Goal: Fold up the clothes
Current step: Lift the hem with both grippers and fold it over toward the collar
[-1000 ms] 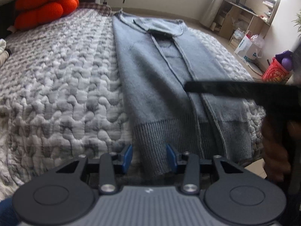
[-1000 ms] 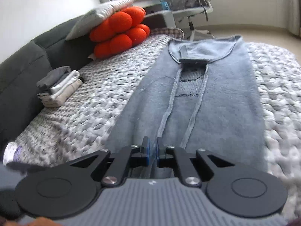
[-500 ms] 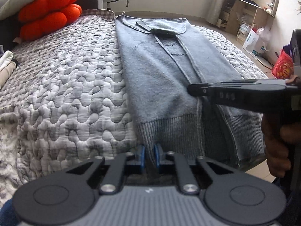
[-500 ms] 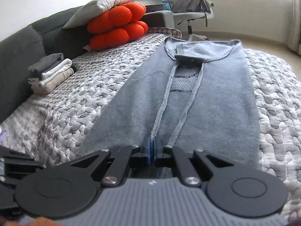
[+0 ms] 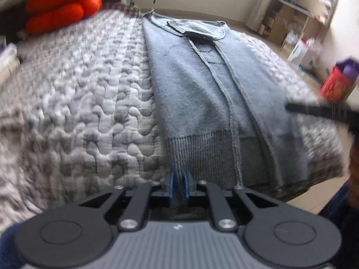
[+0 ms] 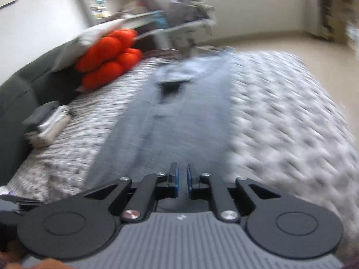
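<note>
Here we have the long grey-blue knitted sweater (image 5: 202,94), its sides already folded in, lying lengthwise on the quilted grey bedspread (image 5: 78,94), ribbed hem nearest us. The left gripper (image 5: 177,185) is pinched onto the hem's left corner, pads nearly together with knit between them. To fold well, we should lift both corners level and carry them evenly toward the collar. The right gripper (image 6: 181,180) is opening slightly; its view is badly blurred, so we cannot tell whether cloth sits between its pads.

Bare quilt (image 5: 85,103) left of sweater (image 5: 202,103); cushion (image 5: 60,9) beyond.
</note>
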### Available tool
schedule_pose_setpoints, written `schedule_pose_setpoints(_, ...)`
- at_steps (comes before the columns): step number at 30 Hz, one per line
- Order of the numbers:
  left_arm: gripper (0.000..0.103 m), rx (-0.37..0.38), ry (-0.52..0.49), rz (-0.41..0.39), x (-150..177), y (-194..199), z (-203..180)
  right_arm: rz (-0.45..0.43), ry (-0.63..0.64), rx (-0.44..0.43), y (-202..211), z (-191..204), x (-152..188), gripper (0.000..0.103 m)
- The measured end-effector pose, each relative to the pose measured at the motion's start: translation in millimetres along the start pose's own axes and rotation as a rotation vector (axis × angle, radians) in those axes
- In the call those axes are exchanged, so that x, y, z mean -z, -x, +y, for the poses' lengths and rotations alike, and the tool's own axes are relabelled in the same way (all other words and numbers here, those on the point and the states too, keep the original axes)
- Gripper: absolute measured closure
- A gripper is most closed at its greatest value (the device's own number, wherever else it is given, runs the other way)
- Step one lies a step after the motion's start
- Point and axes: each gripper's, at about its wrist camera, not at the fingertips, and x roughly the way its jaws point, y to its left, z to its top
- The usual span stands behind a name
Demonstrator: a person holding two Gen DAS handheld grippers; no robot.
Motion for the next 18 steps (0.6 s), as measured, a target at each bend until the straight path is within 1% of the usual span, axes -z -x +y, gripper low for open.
schedule_pose_setpoints(1, 0.084, 0.014, 0.033, 0.006, -1, 1, 5, 0.006, -0.036, 0.008, 5, -8, 4, 0.086)
schedule_pose_setpoints(2, 0.079, 0.032, 0.058, 0.001, 0, 3, 10, 0.007, -0.071, 0.003, 10, -15, 10, 0.078)
schedule_pose_setpoints(3, 0.078, 0.051, 0.079, -0.008, 1, 5, 13, 0.009, -0.105, -0.003, 16, -21, 15, 0.069)
schedule_pose_setpoints(4, 0.074, 0.072, 0.096, -0.013, 2, 7, 16, 0.007, -0.133, -0.009, 20, -26, 20, 0.056)
schedule_pose_setpoints(5, 0.066, 0.098, 0.112, -0.015, 3, 8, 18, 0.010, -0.151, -0.030, 24, -29, 25, 0.056)
schedule_pose_setpoints(7, 0.055, 0.144, 0.143, -0.012, 5, 6, 19, 0.015, -0.184, -0.074, 31, -33, 34, 0.056)
schedule_pose_setpoints(8, 0.055, 0.157, 0.155, -0.007, 5, 4, 19, 0.023, -0.188, -0.113, 33, -33, 37, 0.056)
schedule_pose_setpoints(10, 0.055, 0.155, 0.165, 0.003, 6, 0, 17, 0.038, -0.187, -0.133, 34, -32, 39, 0.056)
schedule_pose_setpoints(13, 0.054, 0.164, 0.176, 0.006, 7, -6, 16, 0.062, -0.194, -0.121, 32, -32, 43, 0.056)
schedule_pose_setpoints(15, 0.052, 0.178, 0.177, 0.011, 7, -11, 15, 0.091, -0.222, -0.155, 27, -34, 45, 0.056)
schedule_pose_setpoints(16, 0.050, 0.183, 0.175, 0.010, 7, -12, 14, 0.104, -0.227, -0.161, 26, -34, 46, 0.056)
schedule_pose_setpoints(18, 0.049, 0.184, 0.171, 0.009, 7, -16, 13, 0.110, -0.212, -0.152, 28, -33, 49, 0.056)
